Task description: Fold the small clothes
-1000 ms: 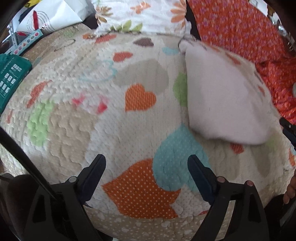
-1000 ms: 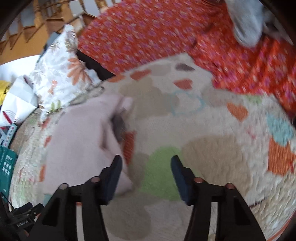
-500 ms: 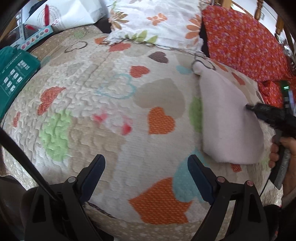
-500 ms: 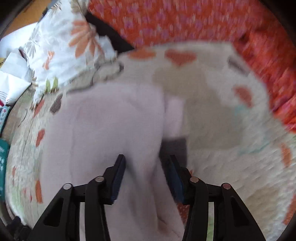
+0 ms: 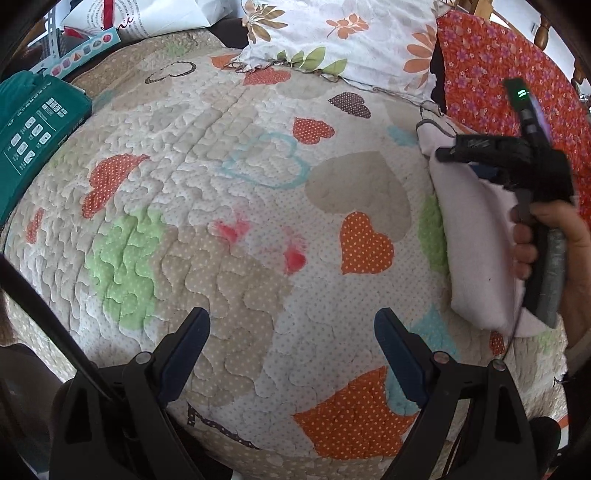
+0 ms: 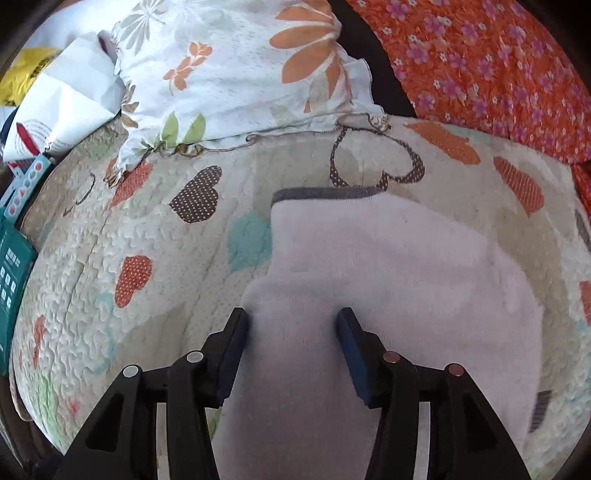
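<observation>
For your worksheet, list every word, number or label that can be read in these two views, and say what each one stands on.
No text can be read for certain.
Teal box: white icons and small print, too small to read.
White paper bag: rows of grey print, too small and blurred to read.

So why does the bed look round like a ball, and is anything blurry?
Left wrist view: the fisheye lens bulges the heart-patterned quilt and darkens the corners; daylight is soft and the picture sharp. Right wrist view: same bulge; the pale pink fleece garment goes soft close between the right gripper fingers, with smearing at the lower right edge.
</observation>
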Action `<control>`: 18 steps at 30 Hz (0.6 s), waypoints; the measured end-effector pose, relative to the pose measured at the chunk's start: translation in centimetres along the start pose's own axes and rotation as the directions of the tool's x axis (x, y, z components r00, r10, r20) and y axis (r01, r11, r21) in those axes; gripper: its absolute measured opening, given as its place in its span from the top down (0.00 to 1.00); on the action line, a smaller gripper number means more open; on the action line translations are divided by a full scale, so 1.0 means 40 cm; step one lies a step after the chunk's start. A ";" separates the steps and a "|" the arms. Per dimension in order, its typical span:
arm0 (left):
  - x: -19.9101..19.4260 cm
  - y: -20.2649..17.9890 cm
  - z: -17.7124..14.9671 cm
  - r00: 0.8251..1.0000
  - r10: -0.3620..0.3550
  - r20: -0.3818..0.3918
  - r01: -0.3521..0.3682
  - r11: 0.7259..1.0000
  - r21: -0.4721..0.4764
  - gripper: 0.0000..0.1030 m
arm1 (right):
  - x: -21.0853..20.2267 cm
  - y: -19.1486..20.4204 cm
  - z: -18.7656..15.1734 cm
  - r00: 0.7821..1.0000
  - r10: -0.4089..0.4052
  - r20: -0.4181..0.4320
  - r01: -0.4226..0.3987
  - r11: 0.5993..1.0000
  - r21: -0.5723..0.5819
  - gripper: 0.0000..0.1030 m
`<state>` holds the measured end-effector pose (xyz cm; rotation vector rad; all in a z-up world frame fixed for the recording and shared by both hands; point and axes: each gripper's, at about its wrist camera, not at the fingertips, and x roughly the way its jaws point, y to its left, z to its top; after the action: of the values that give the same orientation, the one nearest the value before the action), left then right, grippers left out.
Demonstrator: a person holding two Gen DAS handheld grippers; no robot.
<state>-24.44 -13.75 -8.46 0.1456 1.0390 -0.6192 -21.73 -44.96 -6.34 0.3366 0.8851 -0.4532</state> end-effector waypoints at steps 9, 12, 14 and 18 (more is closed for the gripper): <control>-0.015 -0.067 -0.032 1.000 -0.014 -0.011 0.014 0.998 0.065 0.13 | -0.243 -0.110 -0.166 0.998 0.001 0.066 -0.002 1.000 0.022 0.45; -0.027 -0.107 -0.051 1.000 -0.024 -0.019 0.026 0.995 0.099 0.13 | -0.304 -0.161 -0.263 0.997 -0.038 0.071 0.034 0.998 0.059 0.44; -0.038 -0.132 -0.063 0.999 -0.035 -0.023 0.038 0.993 0.116 0.13 | -0.334 -0.190 -0.321 0.995 -0.062 0.076 0.056 0.995 0.084 0.43; -0.063 -0.176 -0.089 0.999 -0.039 -0.016 0.042 0.987 0.157 0.13 | -0.370 -0.231 -0.416 0.995 -0.079 0.067 0.069 0.989 0.130 0.42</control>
<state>-31.85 -17.09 -6.96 0.2679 1.0071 -0.7385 -45.60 -41.67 -5.20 0.4026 0.8022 -0.5888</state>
